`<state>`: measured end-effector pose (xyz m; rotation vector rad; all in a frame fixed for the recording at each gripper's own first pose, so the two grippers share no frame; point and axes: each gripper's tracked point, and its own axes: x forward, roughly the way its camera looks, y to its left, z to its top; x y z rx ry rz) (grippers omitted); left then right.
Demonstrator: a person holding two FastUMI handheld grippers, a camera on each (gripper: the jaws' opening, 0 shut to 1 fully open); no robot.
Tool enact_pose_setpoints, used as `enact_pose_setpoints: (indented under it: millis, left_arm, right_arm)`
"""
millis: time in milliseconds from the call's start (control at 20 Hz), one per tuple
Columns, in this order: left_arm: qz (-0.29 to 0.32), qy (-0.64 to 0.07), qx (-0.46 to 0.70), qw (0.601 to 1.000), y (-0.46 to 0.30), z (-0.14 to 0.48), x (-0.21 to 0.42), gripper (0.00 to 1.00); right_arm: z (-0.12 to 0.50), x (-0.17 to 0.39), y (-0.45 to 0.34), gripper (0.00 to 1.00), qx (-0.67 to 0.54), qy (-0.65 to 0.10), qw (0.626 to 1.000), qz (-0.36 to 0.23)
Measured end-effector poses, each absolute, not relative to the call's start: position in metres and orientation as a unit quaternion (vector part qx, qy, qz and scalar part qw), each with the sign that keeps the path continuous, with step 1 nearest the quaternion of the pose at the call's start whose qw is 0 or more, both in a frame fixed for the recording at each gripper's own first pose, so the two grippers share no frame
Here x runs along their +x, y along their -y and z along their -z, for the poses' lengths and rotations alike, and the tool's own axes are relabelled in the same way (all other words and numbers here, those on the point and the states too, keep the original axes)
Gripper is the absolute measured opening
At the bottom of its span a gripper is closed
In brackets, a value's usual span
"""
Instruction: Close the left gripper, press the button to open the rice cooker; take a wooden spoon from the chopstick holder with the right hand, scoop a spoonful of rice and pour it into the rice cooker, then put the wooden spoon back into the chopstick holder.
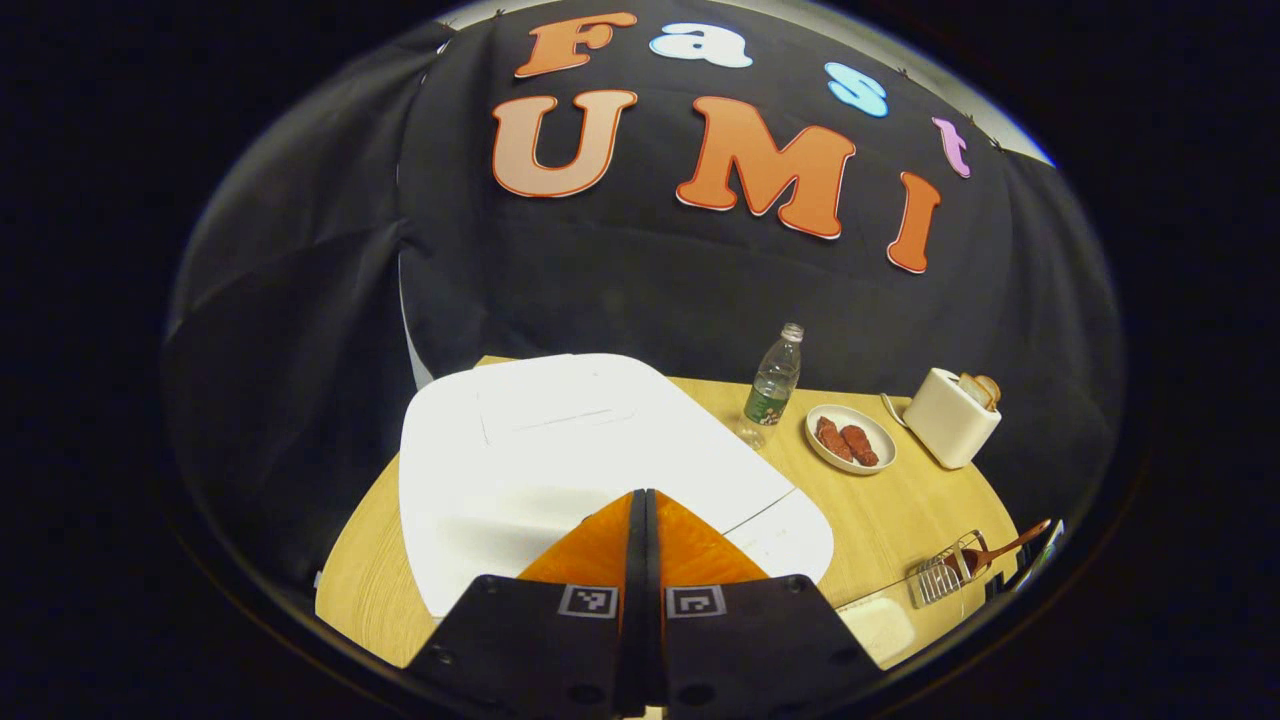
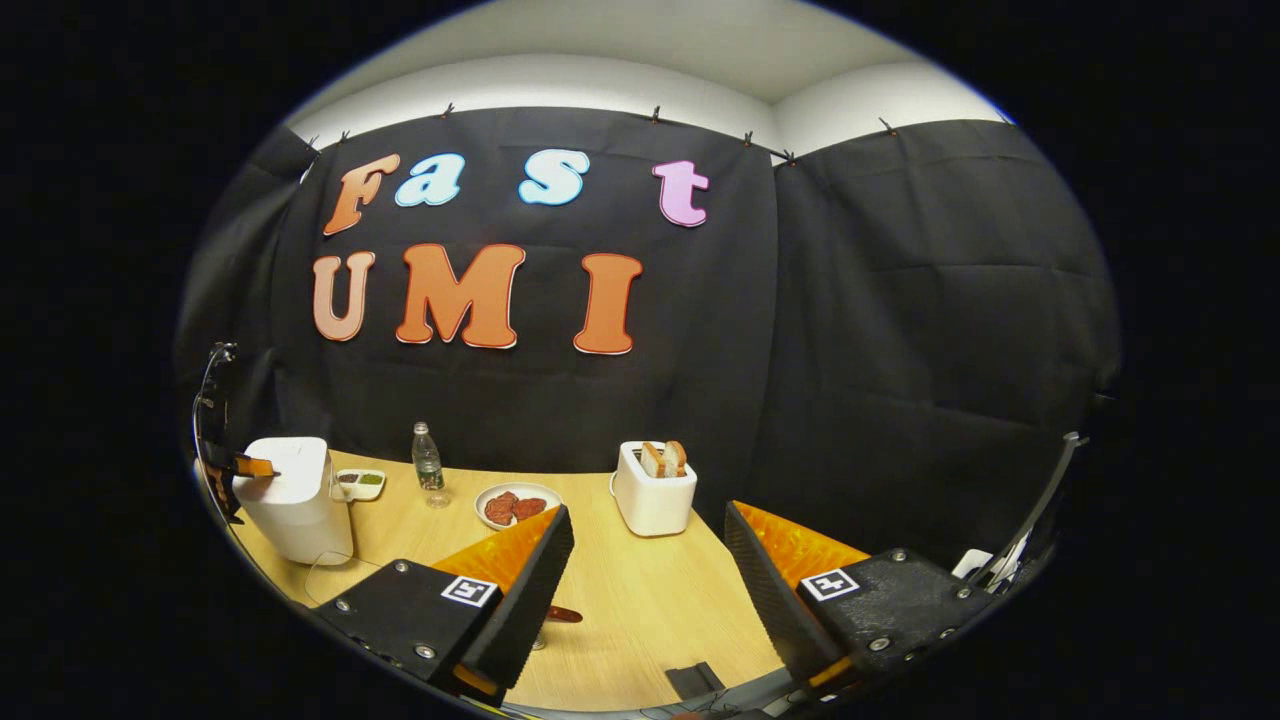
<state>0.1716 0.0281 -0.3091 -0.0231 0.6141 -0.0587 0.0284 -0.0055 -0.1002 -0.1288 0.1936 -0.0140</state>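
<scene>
Rice cooker [image 1: 560, 440] sits lid down on the table [image 1: 900, 510], directly beneath the left gripper [image 1: 640, 500], fingers pressed together. Right gripper [image 2: 645, 560] fingers spread. Wooden spoon [image 1: 1000, 550] in chopstick holder [image 1: 940, 580] at 4 o'clock.

Dim booth, light from overhead. The white plastic rice cooker [image 1: 560, 450] is blown out, lid detail lost. Pale wooden table [image 2: 640, 590] around it evenly lit, shadows soft. Strong fisheye bending and darkening toward the edges. Both views reasonably sharp, no motion blur.
</scene>
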Motion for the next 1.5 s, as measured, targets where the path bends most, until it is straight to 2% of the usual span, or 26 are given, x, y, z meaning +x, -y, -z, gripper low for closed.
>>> enact_pose_setpoints:
  millis: [50,300,500,650,800,1050,1250,1350,1500]
  left_arm:
    - [0.028,-0.328,-0.007,0.944,-0.028,0.317,0.165,0.03]
    - [0.011,-0.295,0.012,0.955,-0.033,0.293,0.171,0.04]
    - [-0.023,-0.185,0.01,0.983,-0.037,0.186,0.181,0.05]
    - [-0.006,-0.147,-0.018,0.989,-0.024,0.133,0.165,0.04]
    - [0.001,-0.12,-0.016,0.993,-0.027,0.106,0.142,0.04]
    - [-0.005,-0.1,-0.022,0.995,-0.038,0.085,0.113,0.05]
    - [-0.015,-0.079,-0.023,0.997,-0.044,0.068,0.09,0.05]
    - [-0.021,-0.076,-0.03,0.996,-0.049,0.061,0.079,0.1]
    - [-0.031,-0.064,-0.021,0.997,-0.059,0.055,0.066,0.37]
  right_arm:
    - [0.105,0.028,0.002,0.95,-0.063,-0.101,0.993,0.003]
    - [0.112,0.022,-0.001,0.95,-0.049,-0.11,0.993,0.0]
    - [0.102,0.023,0.002,0.95,-0.044,-0.095,0.995,0.003]
    - [0.093,0.023,-0.002,0.95,-0.03,-0.074,0.997,-0.002]
    - [0.093,0.027,-0.004,0.95,-0.016,-0.058,0.998,-0.003]
    - [0.126,0.037,-0.007,0.95,0.005,-0.079,0.997,-0.009]
    - [0.179,0.045,-0.009,0.95,0.01,-0.119,0.993,-0.006]
    - [0.206,0.047,-0.015,0.95,0.034,-0.143,0.989,-0.009]
    - [0.235,0.05,-0.028,0.95,0.074,-0.165,0.983,-0.01]
